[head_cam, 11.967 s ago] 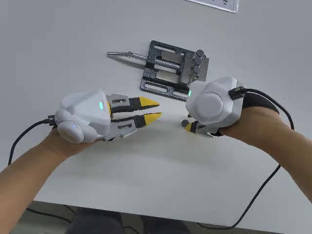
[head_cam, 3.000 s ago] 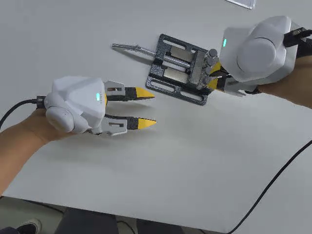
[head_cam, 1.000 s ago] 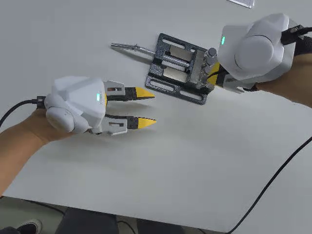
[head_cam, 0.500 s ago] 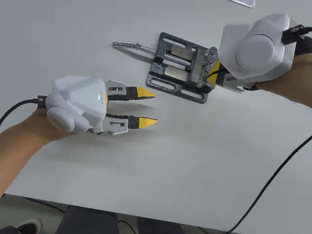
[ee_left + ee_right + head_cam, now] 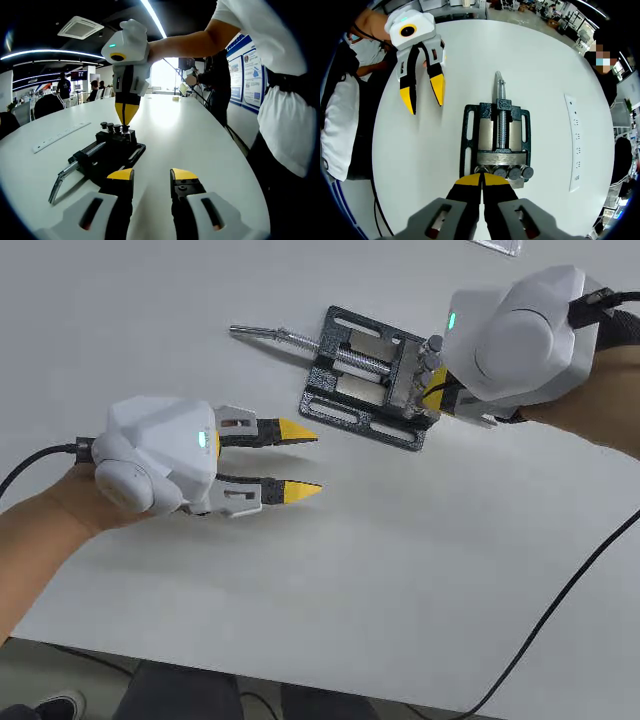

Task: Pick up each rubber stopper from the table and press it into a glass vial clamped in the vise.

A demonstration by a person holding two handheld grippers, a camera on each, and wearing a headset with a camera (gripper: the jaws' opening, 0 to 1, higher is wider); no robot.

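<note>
Right gripper [image 5: 481, 182], jaws pinched together with no gap, stands tip-down on one end of the row of vials [image 5: 114, 132] clamped in the vise [image 5: 468, 135]. Its yellow tips hide that end vial, so any stopper beneath cannot be made out. Three grey stoppers [image 5: 513, 173] cap the rest. Left gripper [image 5: 307, 460] is held spread apart, well left of the vise.

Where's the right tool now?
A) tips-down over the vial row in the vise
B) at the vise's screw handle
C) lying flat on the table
A: the right tool points down at the end of the vial row clamped in the vise.
</note>
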